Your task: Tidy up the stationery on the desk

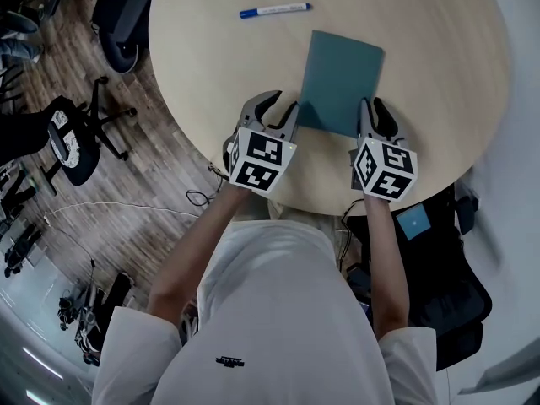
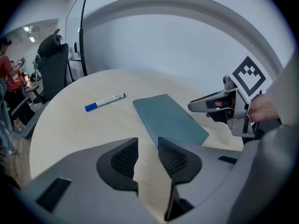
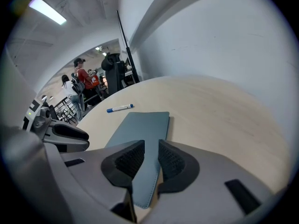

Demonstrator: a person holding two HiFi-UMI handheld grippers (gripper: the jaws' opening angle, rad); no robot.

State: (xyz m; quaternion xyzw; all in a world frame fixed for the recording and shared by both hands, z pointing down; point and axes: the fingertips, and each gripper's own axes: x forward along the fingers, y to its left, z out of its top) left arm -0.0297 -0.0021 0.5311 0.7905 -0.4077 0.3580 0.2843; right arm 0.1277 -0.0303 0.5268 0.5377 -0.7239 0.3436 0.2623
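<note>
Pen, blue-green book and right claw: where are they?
pen [image 1: 276, 9], head view, middle of its white barrel.
blue-green book [image 1: 340, 83], head view, centre of its cover.
right claw [image 1: 372, 110], head view, midway between its fingertips.

A round, pale wooden desk [image 1: 211, 74] stands on a brown plank floor [image 1: 143, 209]. Black office chairs [image 1: 72, 137] sit at the left. A white wall [image 2: 187, 45] curves behind, and a strip light [image 3: 46, 10] glows overhead. Far, blurry figures [image 3: 84, 78] are possibly people.

Head view steeply down over table [image 1: 211, 74], both gripper views low, near, sharing teal notebook [image 1: 342, 83]
</note>
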